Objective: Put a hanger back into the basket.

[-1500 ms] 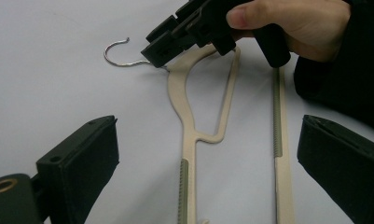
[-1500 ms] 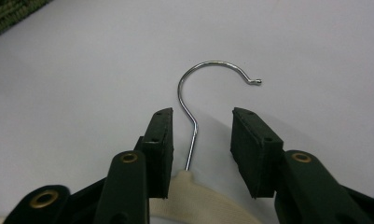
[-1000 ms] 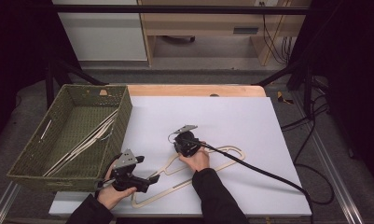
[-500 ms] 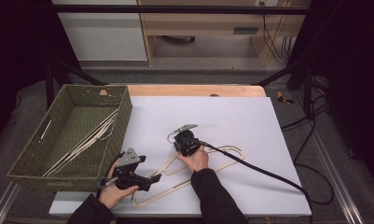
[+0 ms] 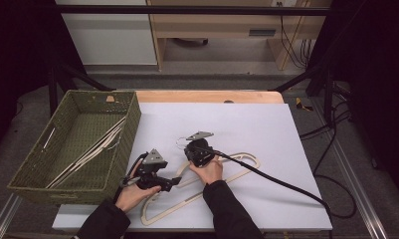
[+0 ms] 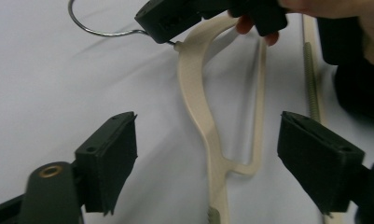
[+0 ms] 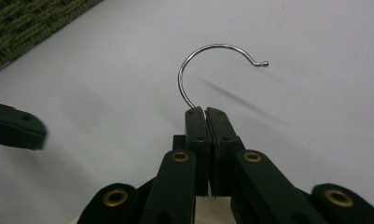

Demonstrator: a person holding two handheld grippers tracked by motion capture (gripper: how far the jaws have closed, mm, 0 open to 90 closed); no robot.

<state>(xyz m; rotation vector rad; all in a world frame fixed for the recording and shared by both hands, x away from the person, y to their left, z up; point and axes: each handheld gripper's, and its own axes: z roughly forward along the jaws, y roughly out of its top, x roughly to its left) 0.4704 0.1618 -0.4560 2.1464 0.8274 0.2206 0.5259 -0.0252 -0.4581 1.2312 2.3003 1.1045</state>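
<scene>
Two hand-held grippers: my right hand-held gripper pinches the wooden hanger at its wire hook, twelve o'clock; my left hand-held gripper, jaws just closing, straddles its light, rigid arm.

left gripper sits low at lower left of the high view, fingers spread wide and just closing in a little; right gripper at frame centre, fingers pressed tight together, forearm angling up from the bottom edge.
</scene>
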